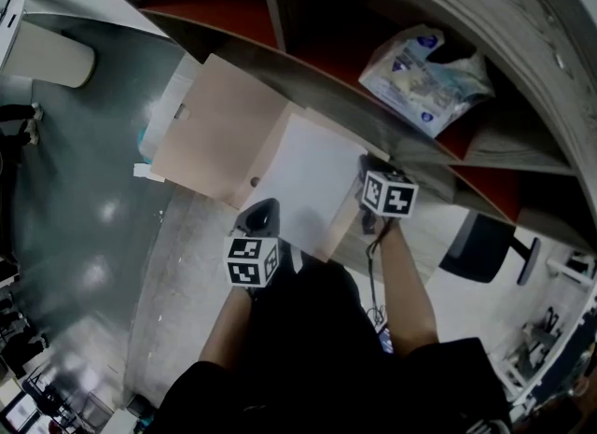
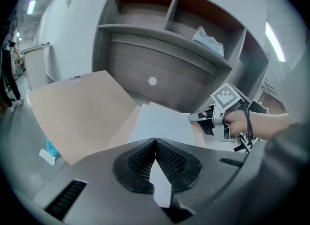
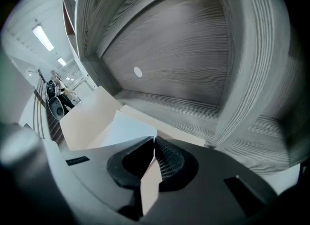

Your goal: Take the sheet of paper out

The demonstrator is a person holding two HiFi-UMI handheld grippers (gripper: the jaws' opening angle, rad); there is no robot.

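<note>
Your left tongs (image 2: 155,144) are pinched fully together on the near edge of the white sheet of paper (image 1: 308,185), which runs up between their pads. Your right tongs (image 3: 154,142) are closed as well, on a thin tan edge at the right side of the folder (image 1: 219,129), just beside the sheet's right border. The sheet lies inside the opened folder, on its right-hand leaf, with a strip of tan showing along the sheet's far and right sides. The other leaf is spread out flat to the left. Folder and sheet sit in front of a grey wood-grain shelf unit (image 2: 160,69), with the shiny grey floor (image 1: 84,236) below. Whether anything supports the folder from beneath, you cannot tell. A plastic packet (image 1: 424,77) lies in one upper compartment of the shelf unit, well apart from both tongs.
</note>
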